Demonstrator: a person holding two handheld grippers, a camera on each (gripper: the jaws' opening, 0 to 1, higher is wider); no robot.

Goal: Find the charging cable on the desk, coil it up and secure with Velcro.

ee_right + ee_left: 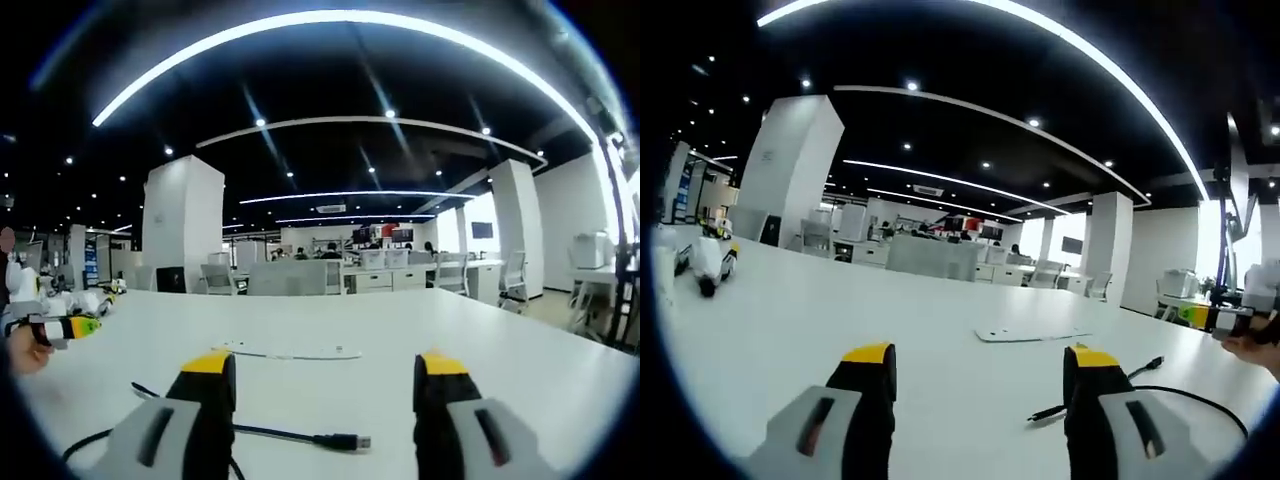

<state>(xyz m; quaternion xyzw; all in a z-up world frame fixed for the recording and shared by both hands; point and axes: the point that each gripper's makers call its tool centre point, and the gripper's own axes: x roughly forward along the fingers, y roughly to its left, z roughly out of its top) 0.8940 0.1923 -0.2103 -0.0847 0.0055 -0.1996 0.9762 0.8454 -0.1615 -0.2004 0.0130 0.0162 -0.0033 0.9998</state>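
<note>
Black charging cable (300, 436), one

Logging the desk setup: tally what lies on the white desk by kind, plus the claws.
Black charging cable: 1
Flat white strip: 1
Open claws with yellow tips: 2, left claw and right claw
Total: 4

cable behind jaws: the black charging cable (290, 436) passes behind the jaw of the right gripper (324, 400); its loop (1200, 398) runs behind the left gripper (980, 392).
desk's far edge: the flat white strip (290, 352) is too small to identify.
hand: cut off at the edge (1258, 350).
</note>
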